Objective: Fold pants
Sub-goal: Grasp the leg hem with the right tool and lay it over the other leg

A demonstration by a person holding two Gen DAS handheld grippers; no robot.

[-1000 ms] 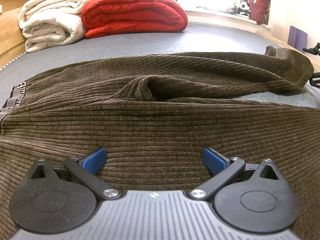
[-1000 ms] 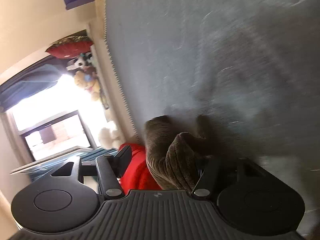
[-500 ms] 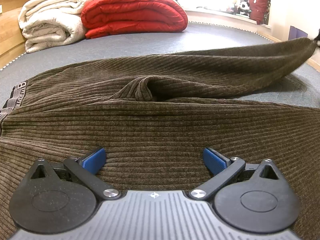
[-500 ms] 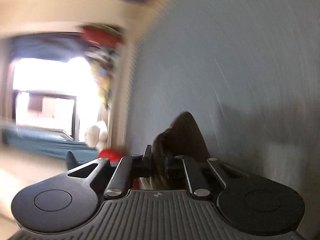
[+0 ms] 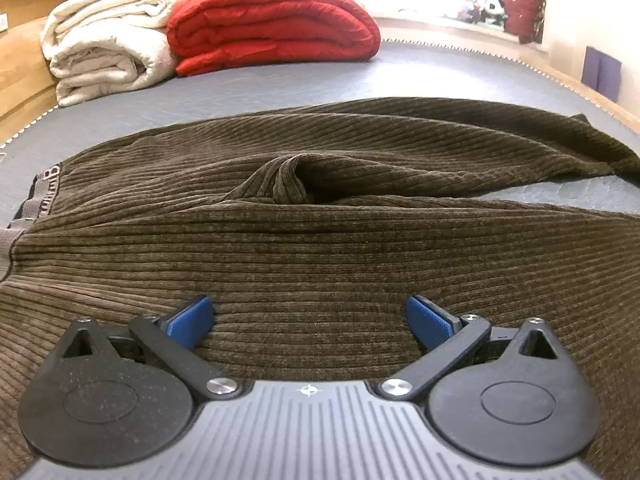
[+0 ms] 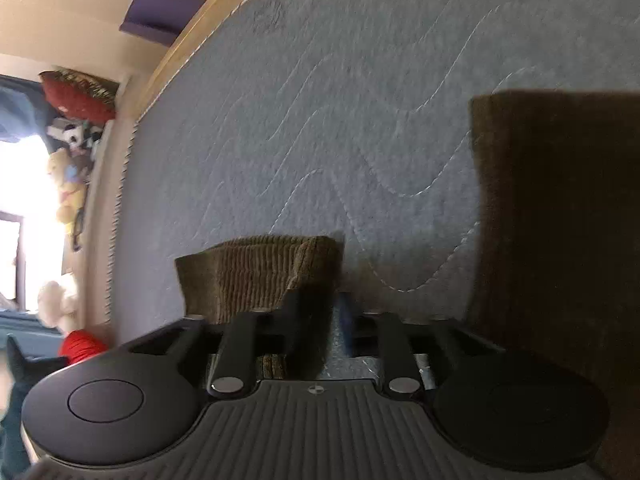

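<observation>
Brown corduroy pants [image 5: 320,240] lie spread on a grey quilted mattress [image 5: 280,80], waistband at the left, both legs running right. My left gripper [image 5: 308,320] rests on the near leg, open, blue pads [image 5: 192,320] wide apart. In the right wrist view my right gripper [image 6: 320,320] is low over the mattress [image 6: 320,120]. The far leg's hem [image 6: 260,276] lies by its left finger. The fingers stand slightly apart with mattress showing between them. The near leg's end [image 6: 560,220] lies at the right.
A folded red duvet [image 5: 272,28] and a rolled white blanket [image 5: 108,52] lie at the mattress's far end. A wooden bed frame [image 5: 600,96] runs along the right edge. Stuffed toys [image 6: 68,184] and a bright window lie beyond.
My right gripper carried the far leg's end, lifted and pulled it taut, then lowered it flat to the mattress and its fingers parted. My left gripper has not moved.
</observation>
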